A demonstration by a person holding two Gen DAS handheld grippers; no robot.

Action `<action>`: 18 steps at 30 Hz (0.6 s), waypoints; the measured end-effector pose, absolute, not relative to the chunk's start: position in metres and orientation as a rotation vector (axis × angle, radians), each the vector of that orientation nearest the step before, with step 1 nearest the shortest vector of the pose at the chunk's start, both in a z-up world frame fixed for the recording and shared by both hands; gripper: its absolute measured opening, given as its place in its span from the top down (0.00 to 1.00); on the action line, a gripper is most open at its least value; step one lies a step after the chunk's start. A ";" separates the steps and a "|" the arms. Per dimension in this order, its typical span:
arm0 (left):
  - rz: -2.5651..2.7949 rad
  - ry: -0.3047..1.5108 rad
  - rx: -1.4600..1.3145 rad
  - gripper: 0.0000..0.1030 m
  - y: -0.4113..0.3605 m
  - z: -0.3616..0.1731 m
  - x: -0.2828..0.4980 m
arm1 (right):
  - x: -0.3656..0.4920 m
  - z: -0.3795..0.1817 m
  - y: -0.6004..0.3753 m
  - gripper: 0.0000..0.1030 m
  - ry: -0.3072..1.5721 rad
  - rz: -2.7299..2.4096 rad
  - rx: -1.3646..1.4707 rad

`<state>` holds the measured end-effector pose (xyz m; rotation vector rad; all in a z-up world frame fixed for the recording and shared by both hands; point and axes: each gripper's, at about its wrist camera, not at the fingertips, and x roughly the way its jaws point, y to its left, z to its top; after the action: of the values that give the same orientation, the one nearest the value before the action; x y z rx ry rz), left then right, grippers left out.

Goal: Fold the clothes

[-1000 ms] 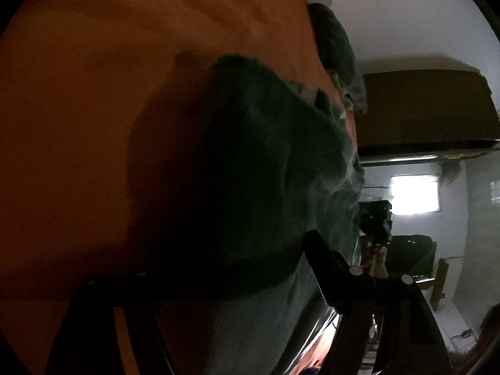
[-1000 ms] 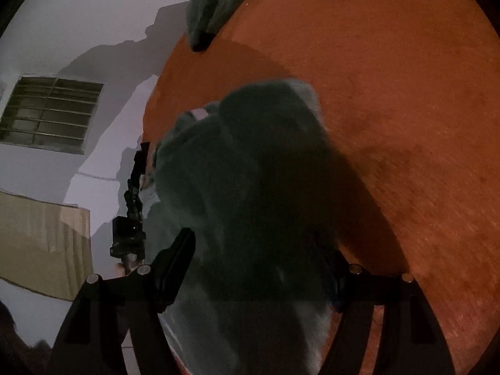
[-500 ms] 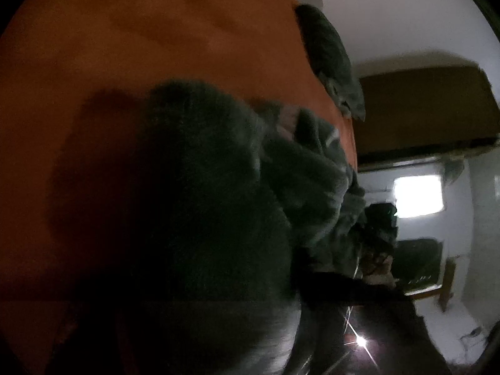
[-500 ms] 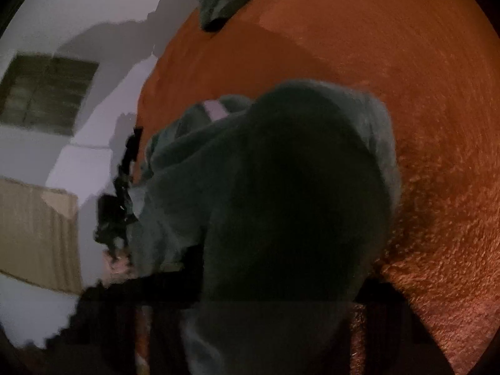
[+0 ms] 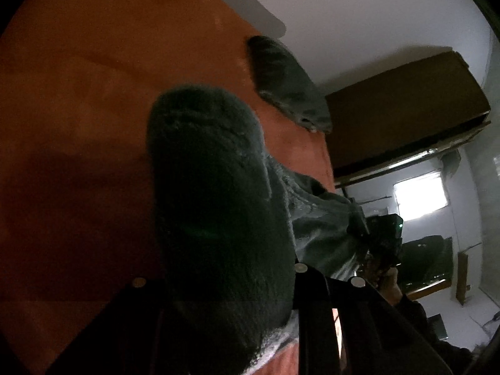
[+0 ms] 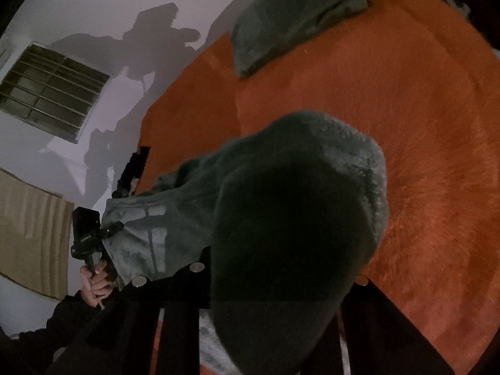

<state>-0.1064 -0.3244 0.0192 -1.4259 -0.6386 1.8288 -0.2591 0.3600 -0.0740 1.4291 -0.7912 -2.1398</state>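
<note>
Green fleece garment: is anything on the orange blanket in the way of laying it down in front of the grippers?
Nothing visible. The green fleece garment hangs between both grippers over bare orange blanket. The only other item, a folded green garment, lies well clear at the blanket's far edge.

fleece garment (image 5: 218, 206): dark grey-green, plain, with a fuzzy nap; paler grey-green where its stitched panel (image 6: 147, 234) is lit
folded cloth (image 6: 293, 15): the same dull grey-green, unpatterned
bed cover (image 6: 422, 118): rust orange, plain, seen darker brown-orange in shadow
left gripper (image 5: 218, 287): black arms, silver round fasteners
right gripper (image 6: 275, 281): black arms, silver round fasteners
wall (image 6: 103, 9): pale grey-white, crossed by grey shadows
curtain (image 6: 31, 234): tan, faintly striped lengthwise
cabinet (image 5: 403, 106): dark brown
sleeve (image 6: 72, 312): black
</note>
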 end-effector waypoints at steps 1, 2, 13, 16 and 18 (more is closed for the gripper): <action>1.828 -0.638 -1.423 0.79 -0.325 0.032 -0.103 | -0.257 -0.063 0.362 0.80 -0.802 -2.146 1.426; 1.828 -0.643 -1.419 0.79 -0.325 0.044 -0.101 | -0.254 -0.051 0.366 0.80 -0.817 -2.154 1.420; 1.855 -0.725 -1.354 0.79 -0.277 0.166 -0.103 | -0.254 0.108 0.410 0.80 -0.839 -2.320 1.269; 1.868 -0.748 -1.327 0.79 -0.259 0.196 -0.111 | -0.262 0.139 0.419 0.80 -0.812 -2.353 1.240; 1.872 -0.759 -1.312 0.79 -0.248 0.210 -0.117 | -0.269 0.153 0.427 0.80 -0.804 -2.364 1.228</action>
<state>-0.1165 -0.2482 0.2098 -1.3124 -0.7590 1.8720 -0.2686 0.4273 0.1533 1.2277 -0.8039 -2.3639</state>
